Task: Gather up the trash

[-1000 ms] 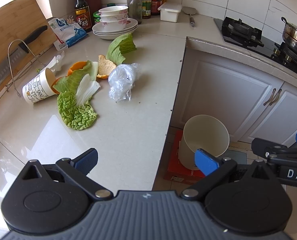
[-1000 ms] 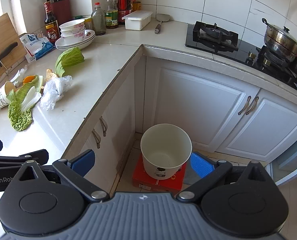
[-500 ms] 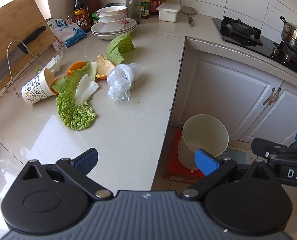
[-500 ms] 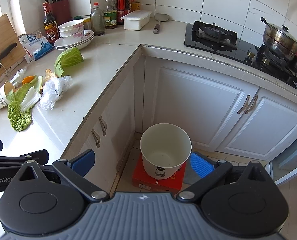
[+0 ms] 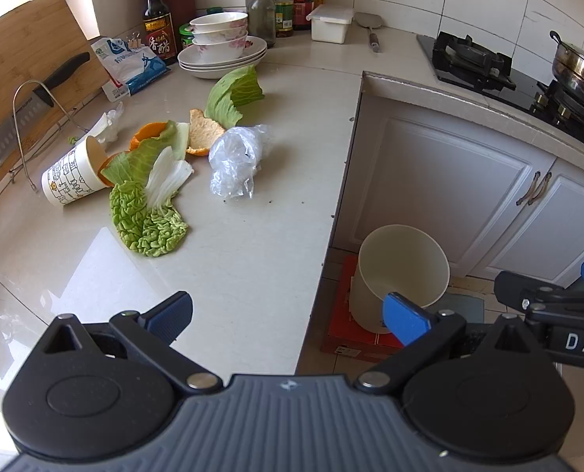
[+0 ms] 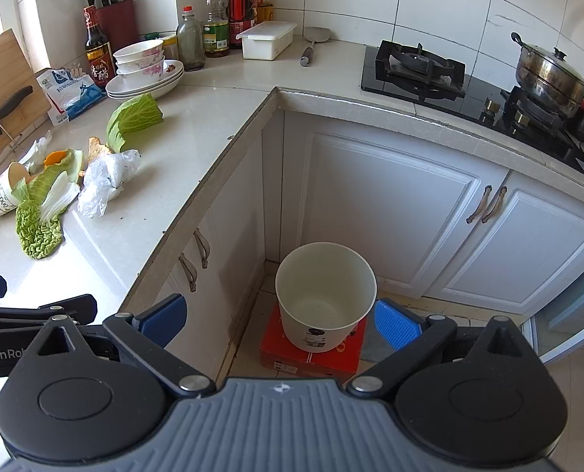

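on the counter the paper cup is lying on its side at the left, the leaves are lying just right of it, and the plastic bag is lying right of the leaves. behind them the stacked bowls are standing before the bottles. the bin is standing on a box on the floor, in the corner of the cabinets.

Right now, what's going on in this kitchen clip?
A person holds two grippers above a counter, and nothing is picked up yet. The left gripper and right gripper are both open and empty. The trash, a paper cup, cabbage leaves, orange peel and a plastic bag, lies on the countertop. The white bin on the floor looks empty.
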